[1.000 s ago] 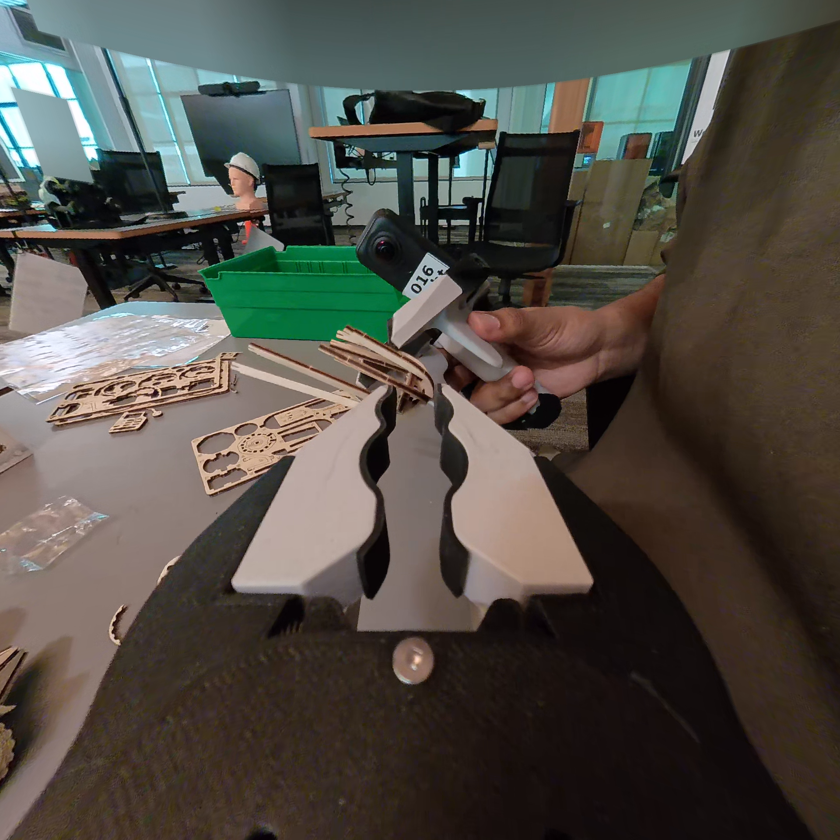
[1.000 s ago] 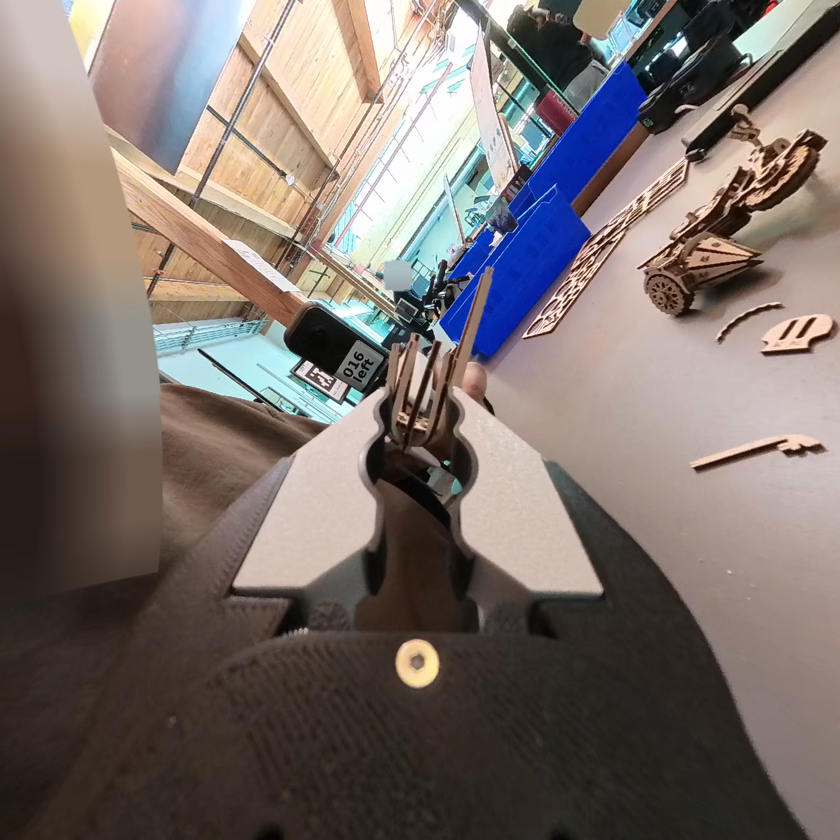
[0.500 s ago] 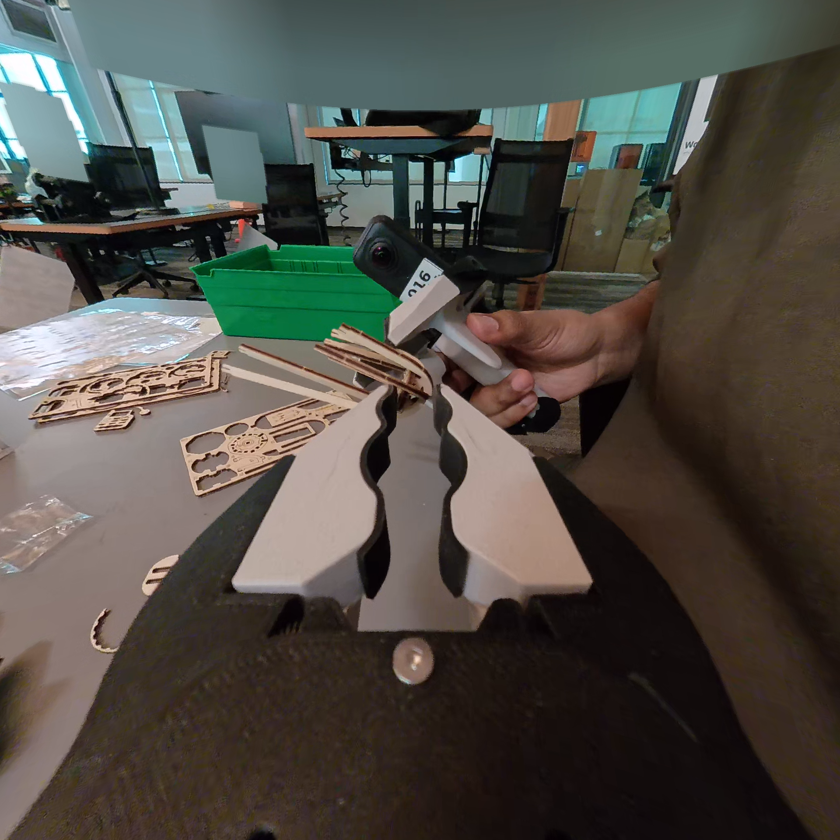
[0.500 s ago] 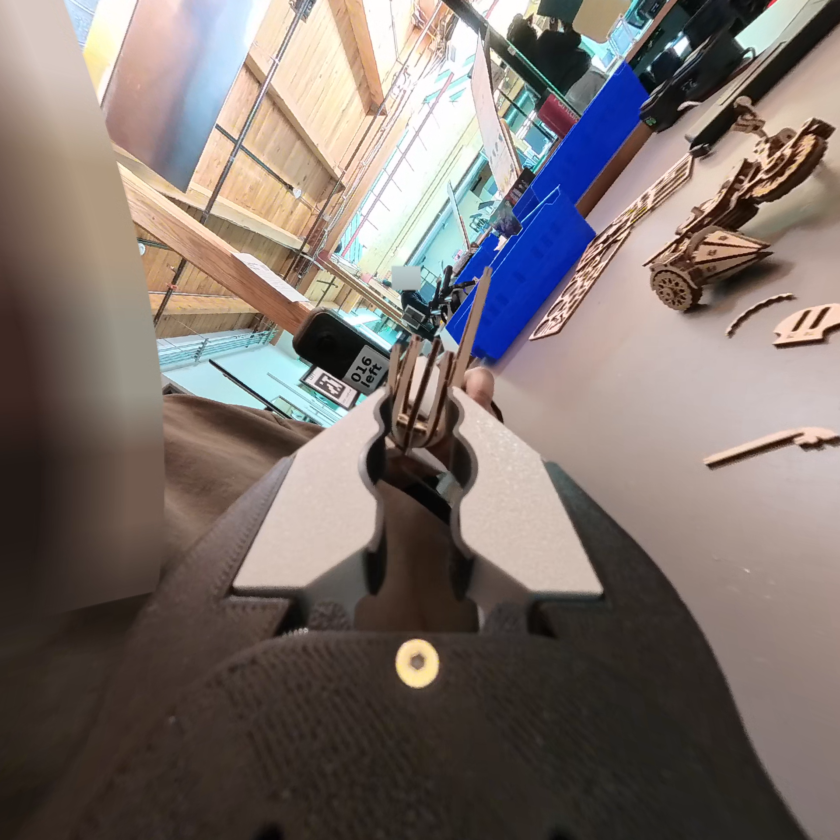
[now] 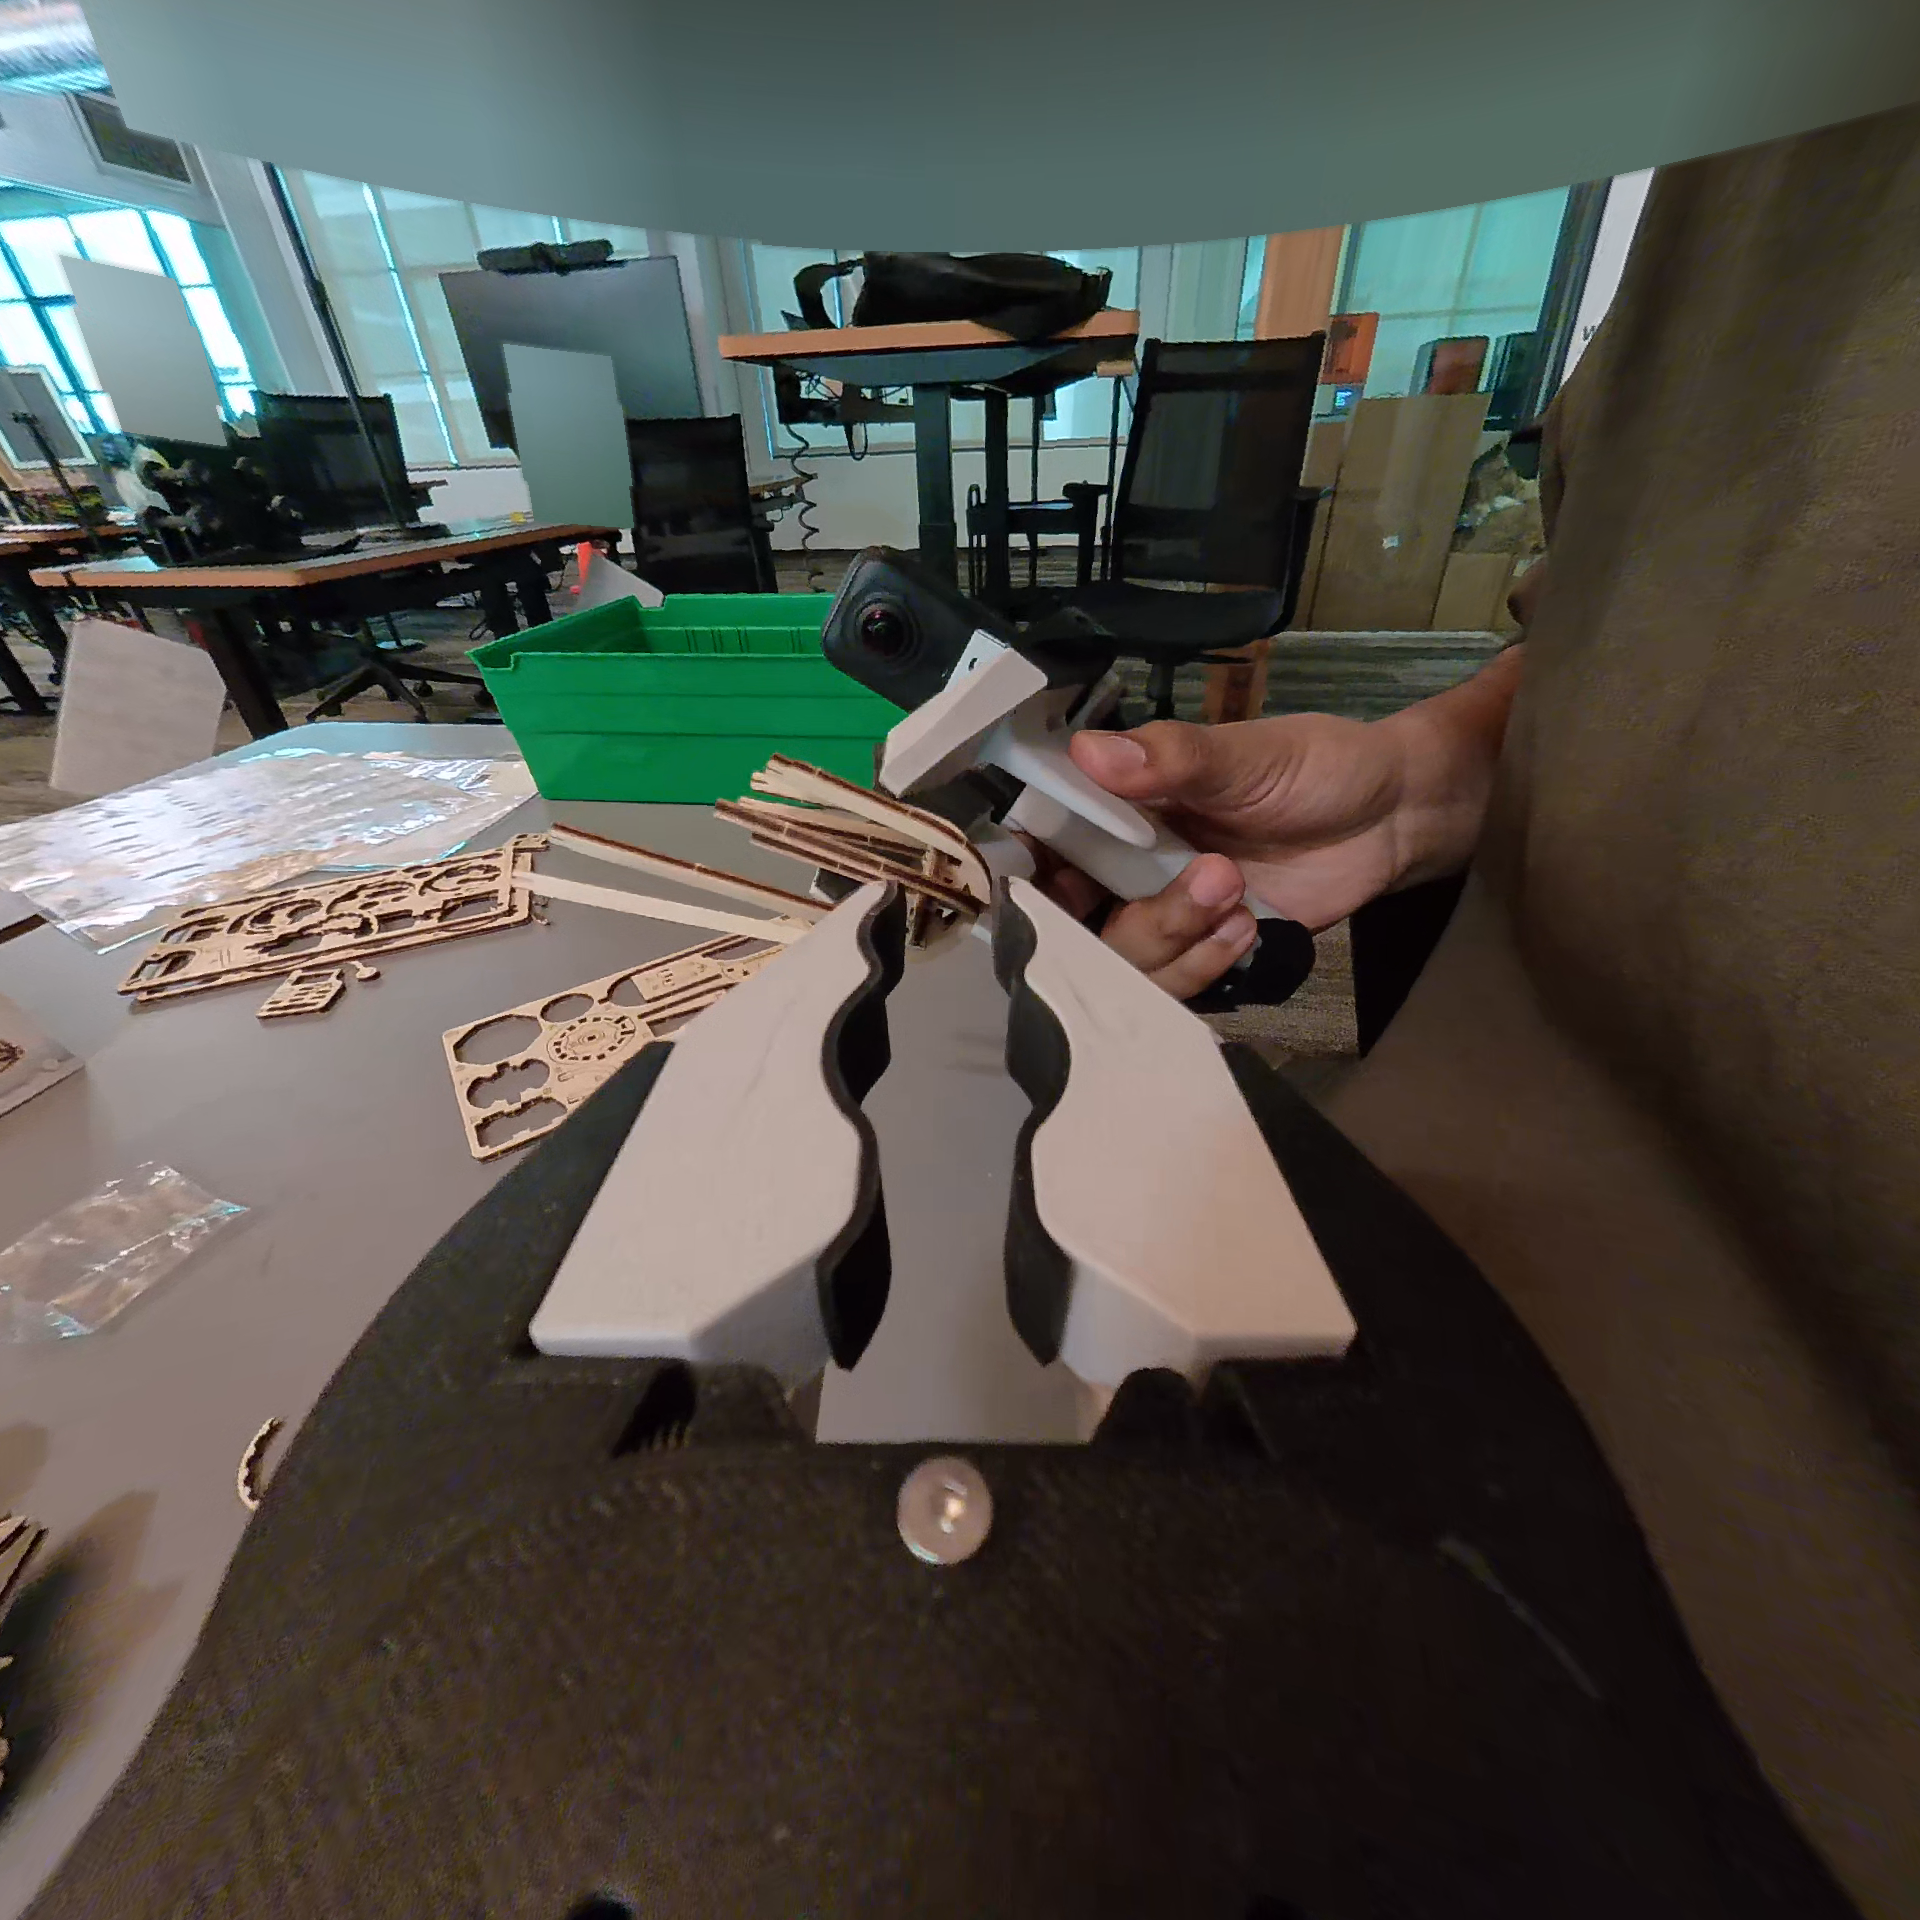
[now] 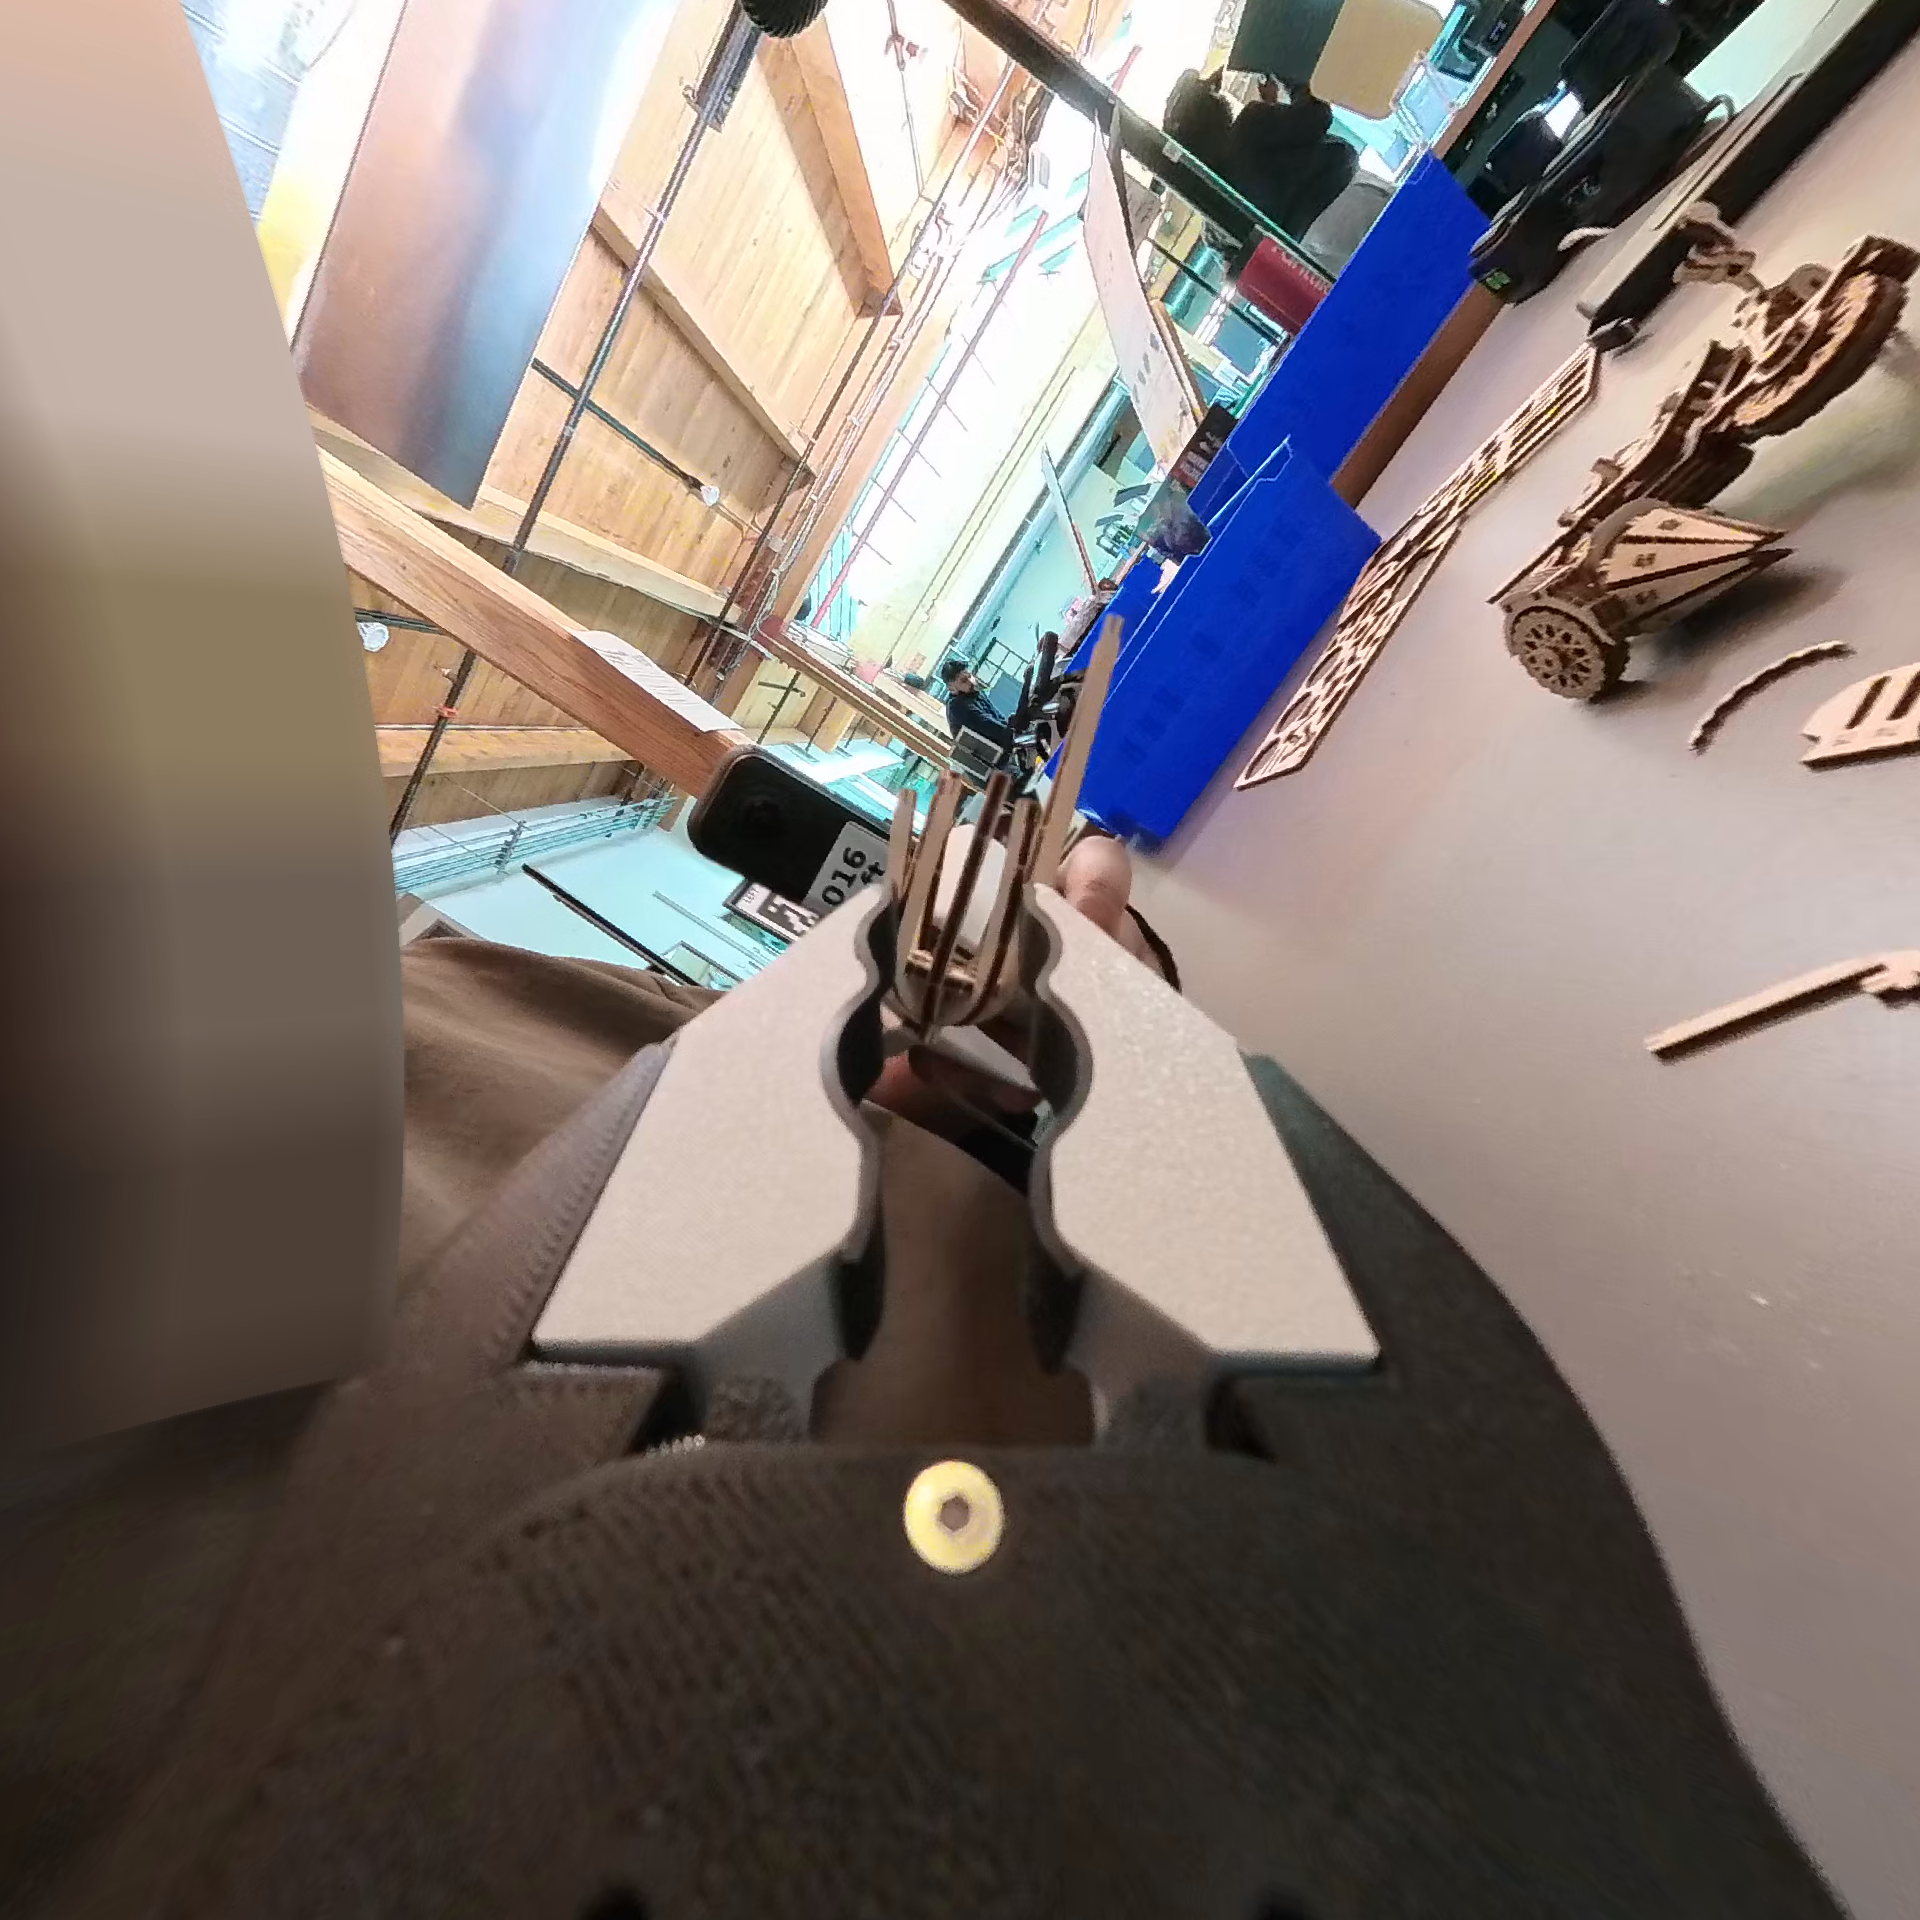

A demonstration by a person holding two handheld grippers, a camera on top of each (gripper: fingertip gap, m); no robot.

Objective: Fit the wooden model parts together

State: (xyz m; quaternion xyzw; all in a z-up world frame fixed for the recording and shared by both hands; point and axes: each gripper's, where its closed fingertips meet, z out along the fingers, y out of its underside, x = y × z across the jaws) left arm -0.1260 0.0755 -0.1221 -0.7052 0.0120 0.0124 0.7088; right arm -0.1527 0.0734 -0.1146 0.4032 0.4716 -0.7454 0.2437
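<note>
Two grey-fingered grippers meet on one small ribbed assembly of thin laser-cut wooden slats (image 5: 873,847). The left gripper (image 5: 943,914) has its jaws narrowed on the near end of the assembly, though whether its pads truly touch the wood cannot be told from its own view. The right gripper (image 6: 961,940) is clamped around the same piece, the slats (image 6: 966,894) standing up between its fingertips with one longer strip rising above.

Only the left wrist view shows the person's right hand (image 5: 1247,831) around the other tool's white handle, plus two flat cut-out wooden sheets (image 5: 343,920) on the grey table (image 5: 260,1122), crinkled clear plastic wrap (image 5: 239,821) and a green plastic bin (image 5: 686,717) beyond.

Only the right wrist view shows a partly built wooden wheeled model (image 6: 1631,582), loose curved and straight wooden offcuts (image 6: 1766,987), and blue plastic bins (image 6: 1236,623) farther along that table.
</note>
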